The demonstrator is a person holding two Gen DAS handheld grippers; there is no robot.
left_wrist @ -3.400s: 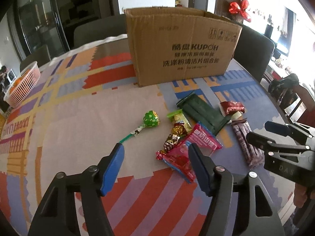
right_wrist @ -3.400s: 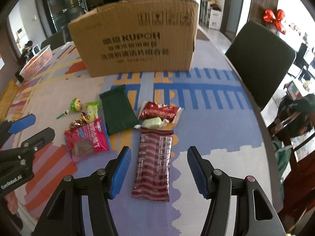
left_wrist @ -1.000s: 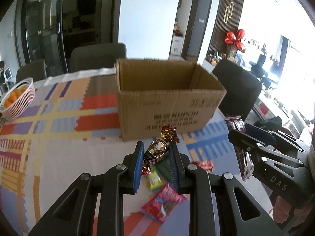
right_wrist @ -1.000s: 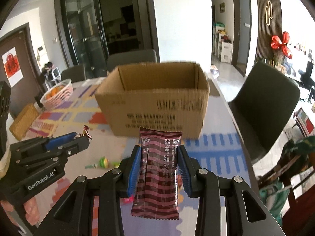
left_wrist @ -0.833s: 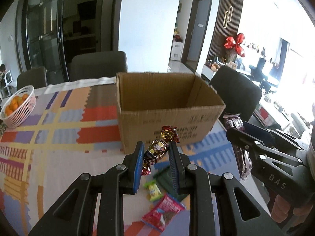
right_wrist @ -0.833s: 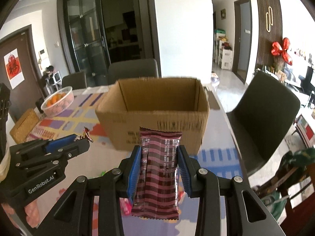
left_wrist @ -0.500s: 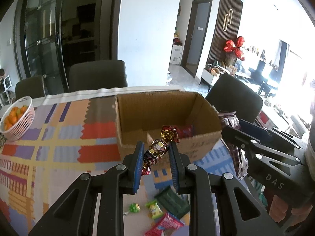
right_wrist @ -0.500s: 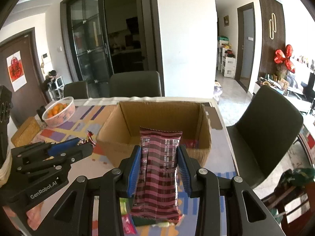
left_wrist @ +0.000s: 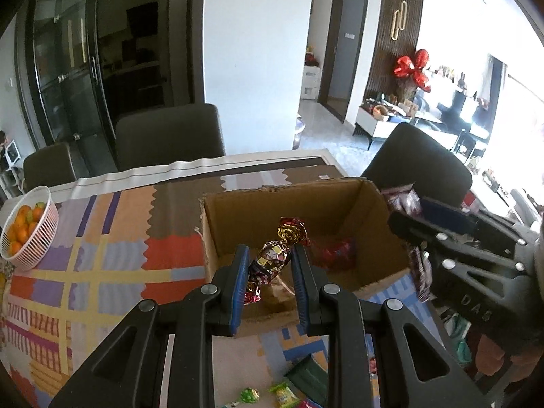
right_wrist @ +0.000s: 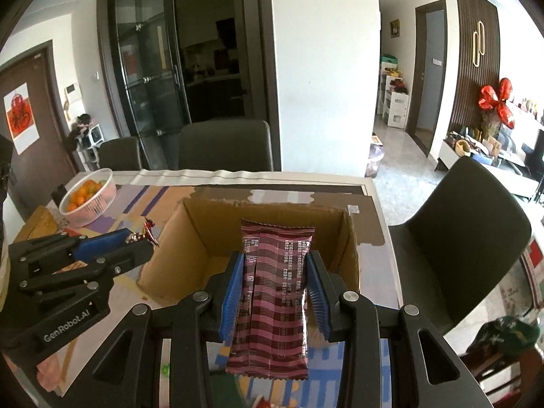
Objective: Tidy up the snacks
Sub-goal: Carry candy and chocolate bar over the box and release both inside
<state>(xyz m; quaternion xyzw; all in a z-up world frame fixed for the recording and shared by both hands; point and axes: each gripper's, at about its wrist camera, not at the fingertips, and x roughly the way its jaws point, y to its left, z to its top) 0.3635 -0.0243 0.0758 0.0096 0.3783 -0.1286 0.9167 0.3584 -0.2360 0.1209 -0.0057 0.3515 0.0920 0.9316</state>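
My left gripper (left_wrist: pixel 270 255) is shut on a gold foil-wrapped candy (left_wrist: pixel 272 256) and holds it above the near edge of the open cardboard box (left_wrist: pixel 238 210). A red snack packet (left_wrist: pixel 335 250) lies inside the box. My right gripper (right_wrist: pixel 275 265) is shut on a maroon striped snack packet (right_wrist: pixel 272 292) and holds it upright over the near wall of the box (right_wrist: pixel 190 234). The right gripper also shows in the left wrist view (left_wrist: pixel 413 233), at the box's right side. The left gripper also shows in the right wrist view (right_wrist: pixel 132 239), left of the box.
A patterned tablecloth (left_wrist: pixel 102 265) covers the table. A white basket of oranges (left_wrist: pixel 29 227) stands at the far left. A green packet (left_wrist: pixel 306 377) and small green candies (left_wrist: pixel 250 394) lie on the cloth below the grippers. Dark chairs (right_wrist: pixel 469 248) surround the table.
Both grippers have risen and moved forward with their snacks, from in front of the box to above its near edge. The box's inside now shows.
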